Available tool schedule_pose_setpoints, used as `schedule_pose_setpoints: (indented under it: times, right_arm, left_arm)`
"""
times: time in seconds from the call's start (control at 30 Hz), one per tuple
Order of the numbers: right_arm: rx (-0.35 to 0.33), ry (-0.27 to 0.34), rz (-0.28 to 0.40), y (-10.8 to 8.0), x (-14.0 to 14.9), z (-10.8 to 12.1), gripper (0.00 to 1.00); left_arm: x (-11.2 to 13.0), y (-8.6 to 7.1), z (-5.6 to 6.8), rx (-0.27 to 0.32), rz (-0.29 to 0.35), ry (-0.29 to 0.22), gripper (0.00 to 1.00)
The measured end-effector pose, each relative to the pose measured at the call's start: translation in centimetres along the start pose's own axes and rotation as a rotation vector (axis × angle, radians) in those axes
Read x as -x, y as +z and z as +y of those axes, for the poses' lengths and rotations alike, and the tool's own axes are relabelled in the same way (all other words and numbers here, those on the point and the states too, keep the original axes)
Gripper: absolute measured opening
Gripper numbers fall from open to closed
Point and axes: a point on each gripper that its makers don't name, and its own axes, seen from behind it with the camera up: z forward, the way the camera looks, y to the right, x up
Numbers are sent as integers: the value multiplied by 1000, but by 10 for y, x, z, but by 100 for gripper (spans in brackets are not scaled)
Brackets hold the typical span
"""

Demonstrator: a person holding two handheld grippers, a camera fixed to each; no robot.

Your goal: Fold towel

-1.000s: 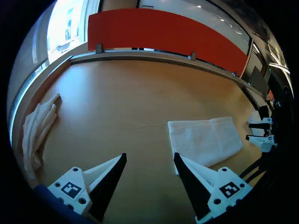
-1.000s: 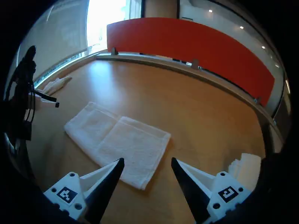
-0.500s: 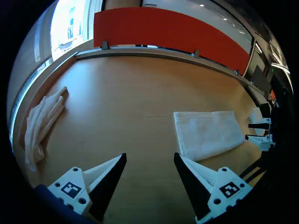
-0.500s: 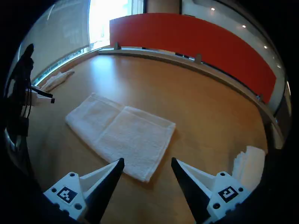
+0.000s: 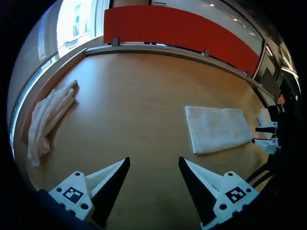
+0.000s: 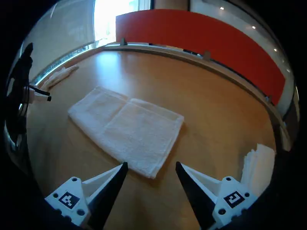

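A white towel (image 5: 218, 128) lies folded flat on the wooden table (image 5: 134, 99), to the right of my left gripper (image 5: 153, 161), which hovers open and empty over bare wood. In the right gripper view the same folded towel (image 6: 126, 128) lies just beyond my right gripper (image 6: 151, 165), also open and holding nothing. The right gripper (image 5: 255, 135) shows small at the towel's far side in the left gripper view. The left gripper (image 6: 48, 96) appears at the left edge of the right gripper view.
A crumpled white towel (image 5: 48, 117) (image 6: 57, 76) lies by the table's window-side edge. A stack of folded white towels (image 6: 259, 168) (image 5: 264, 117) sits near the right gripper. A red divider panel (image 5: 180, 30) (image 6: 203, 36) stands along the table's far edge.
Both grippers have drawn back from the folded towel, which now lies farther from the fingertips in each view. Both stay open and the towel itself has not moved.
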Motion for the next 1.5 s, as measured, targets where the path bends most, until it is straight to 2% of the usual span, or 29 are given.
schedule_pose_setpoints:
  times: [0.13, 0.37, 0.53, 0.7, 0.9, 1.17, 1.5]
  right_arm:
    - [-8, -7, -9, 2, 6, -1, 92]
    - [-38, -33, -20, 4, 12, -3, 75]
    - [-44, -48, -32, 5, 14, -2, 69]
    - [-54, -50, -53, 6, 19, -1, 48]
    - [-74, -45, -59, 7, 19, -3, 36]
    - [-82, -50, -62, 6, 20, -7, 10]
    - [-67, -70, -42, 2, 8, -9, 5]
  left_arm:
    - [6, -3, -4, -5, -8, -10, 94]
    - [13, -7, -6, -5, -15, -16, 94]
    - [15, -9, -7, -6, -19, -19, 94]
    - [17, -9, -7, -6, -20, -24, 94]
    - [16, -9, -7, -4, -21, -25, 94]
    - [18, -9, -8, -4, -23, -27, 94]
    - [18, -12, -7, 0, -24, -26, 94]
